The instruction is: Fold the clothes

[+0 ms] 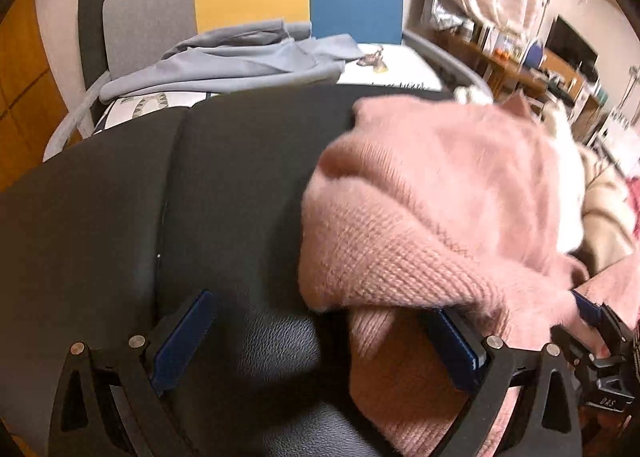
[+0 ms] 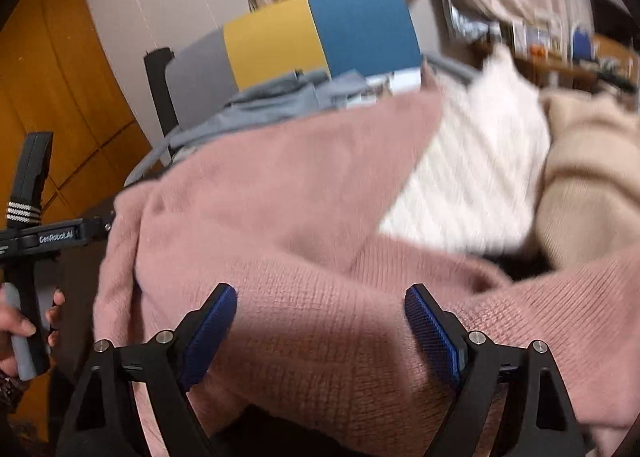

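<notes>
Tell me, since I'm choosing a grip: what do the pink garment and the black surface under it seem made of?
Pink garment: apparently soft, fuzzy knit, wool or acrylic; ribbed stitches and a hazy nap show. Black surface: probably leather or imitation; pebbled grain, dull sheen, stitched seam.

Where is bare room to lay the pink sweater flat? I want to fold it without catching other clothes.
Free: the black leather surface, left of the pink sweater and in front of the grey garment. Crowded: the far right, where a white knit and beige knit lie against the sweater. Both tongs, left and right, are open.
</notes>
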Motion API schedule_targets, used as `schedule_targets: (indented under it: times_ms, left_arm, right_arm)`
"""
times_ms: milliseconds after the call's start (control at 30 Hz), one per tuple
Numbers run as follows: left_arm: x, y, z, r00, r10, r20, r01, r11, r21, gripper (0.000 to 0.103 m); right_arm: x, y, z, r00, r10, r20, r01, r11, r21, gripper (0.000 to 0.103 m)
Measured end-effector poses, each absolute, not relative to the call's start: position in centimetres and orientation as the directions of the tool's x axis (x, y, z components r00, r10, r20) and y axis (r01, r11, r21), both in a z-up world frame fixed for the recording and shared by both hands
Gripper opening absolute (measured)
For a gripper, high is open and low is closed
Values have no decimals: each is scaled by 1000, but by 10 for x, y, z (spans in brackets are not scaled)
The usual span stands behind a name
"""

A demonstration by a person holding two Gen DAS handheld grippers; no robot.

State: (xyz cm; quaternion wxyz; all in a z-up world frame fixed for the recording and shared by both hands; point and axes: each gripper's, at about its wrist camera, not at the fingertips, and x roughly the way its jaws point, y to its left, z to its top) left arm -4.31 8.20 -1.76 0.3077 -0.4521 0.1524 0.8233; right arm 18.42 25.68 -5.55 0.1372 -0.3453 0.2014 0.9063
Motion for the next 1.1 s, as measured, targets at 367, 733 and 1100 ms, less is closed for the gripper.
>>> schedule_targets:
  times_ms: [367, 733, 1100]
  left_arm:
    - [-10, 31, -20, -360, 495, -791, -634, -752, -182, 103]
    - [-11, 55, -35, -295, 507, -810, -645, -731, -223, 97]
    - [-4, 51, -9, -219, 689, -691, -652, -630, -422, 79]
  right_arm:
    - [178, 247, -76, -716, 182, -674, -397, -900, 179, 103]
    - [176, 244, -76, -713, 203, -671, -416, -893, 172, 103]
    - [177, 242, -76, -702, 205, -682, -426, -888, 171, 103]
